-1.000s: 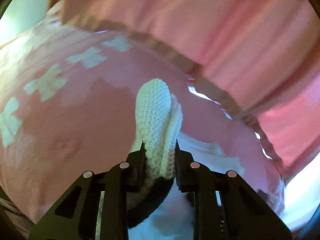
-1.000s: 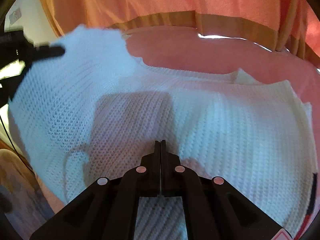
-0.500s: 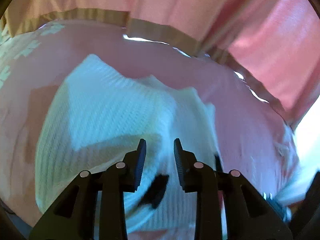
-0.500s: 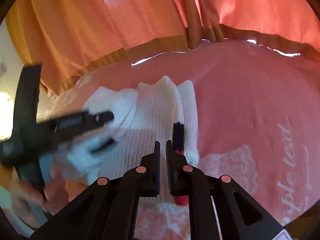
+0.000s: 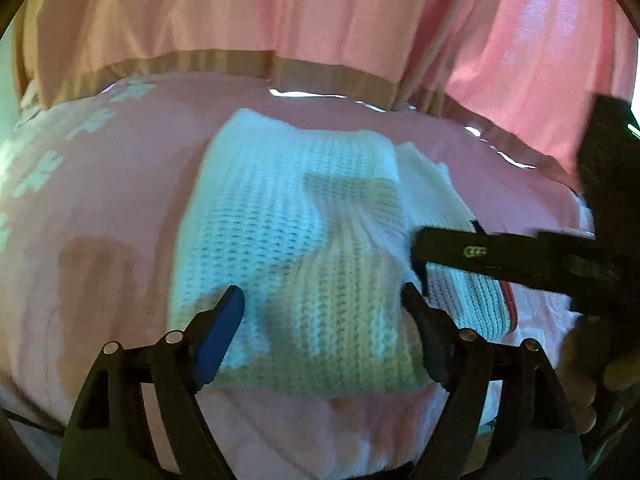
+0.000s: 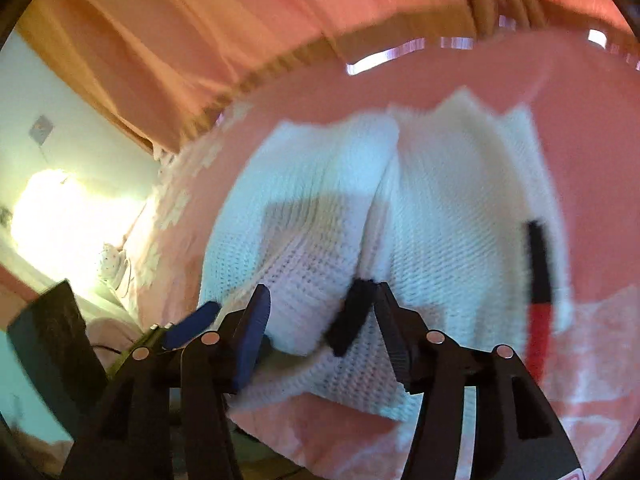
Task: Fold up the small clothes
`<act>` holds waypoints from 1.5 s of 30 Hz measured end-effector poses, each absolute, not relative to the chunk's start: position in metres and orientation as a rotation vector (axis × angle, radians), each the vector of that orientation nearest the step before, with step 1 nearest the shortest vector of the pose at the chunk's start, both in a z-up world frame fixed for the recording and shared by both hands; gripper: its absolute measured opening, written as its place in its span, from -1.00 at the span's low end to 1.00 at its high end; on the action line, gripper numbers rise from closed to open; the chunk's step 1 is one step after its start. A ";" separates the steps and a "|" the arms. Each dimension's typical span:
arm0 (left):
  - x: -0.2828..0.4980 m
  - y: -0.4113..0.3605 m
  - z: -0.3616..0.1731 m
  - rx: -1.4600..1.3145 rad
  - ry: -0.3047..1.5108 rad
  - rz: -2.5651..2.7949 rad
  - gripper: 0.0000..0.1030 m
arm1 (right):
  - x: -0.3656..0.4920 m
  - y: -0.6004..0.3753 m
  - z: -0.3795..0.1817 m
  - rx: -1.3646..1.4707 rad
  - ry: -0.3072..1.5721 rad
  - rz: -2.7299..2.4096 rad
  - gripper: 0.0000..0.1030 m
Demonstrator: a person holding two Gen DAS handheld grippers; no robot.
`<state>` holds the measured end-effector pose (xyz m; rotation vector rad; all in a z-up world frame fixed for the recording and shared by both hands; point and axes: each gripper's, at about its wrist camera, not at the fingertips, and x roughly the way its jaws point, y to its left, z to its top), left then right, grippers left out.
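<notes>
Left wrist view: left hand-held gripper (image 5: 320, 320) is opening, fingers spreading wide, nothing clamped. The white knit garment (image 5: 304, 248) is lying folded on the pink bedspread (image 5: 100, 208), its near edge showing between and below the fingers, pads not pressing on it. Reads as release after a fold. The right hand-held gripper (image 5: 500, 254) is crossing in from the right, over the garment's right side; from here I can't tell how its jaws are standing. A hand (image 5: 588, 364) is partly cut off at the lower right edge.

Right wrist view: right hand-held gripper (image 6: 316, 320) is also opening, knit sitting between the fingers but not pinched as far as I can see. The garment (image 6: 440, 216) is showing a ridge down the middle where one layer is overlapping another, and a black and red trim strip (image 6: 538, 280) along its right edge. The left tool's blue pad (image 6: 192, 324) is poking in at lower left.

Next move, my guess: both are backing off, then regrasping an edge for another fold or flattening the ridge.

Hard to read: motion blur, garment type, number of layers, bed's near edge hidden behind the tools.
</notes>
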<state>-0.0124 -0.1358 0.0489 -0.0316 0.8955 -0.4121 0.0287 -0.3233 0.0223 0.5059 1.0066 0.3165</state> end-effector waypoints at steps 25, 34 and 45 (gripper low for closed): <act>-0.034 -0.202 0.053 -0.166 0.955 -0.623 0.31 | -0.001 -0.412 0.057 0.479 0.870 0.118 -0.26; -0.016 -0.117 0.074 -0.189 0.909 -0.421 0.38 | 0.035 -0.372 0.001 0.538 1.051 0.234 -0.67; 0.007 -0.110 0.050 -0.164 0.968 -0.372 0.43 | -0.015 -0.411 -0.003 0.510 1.006 0.063 -0.53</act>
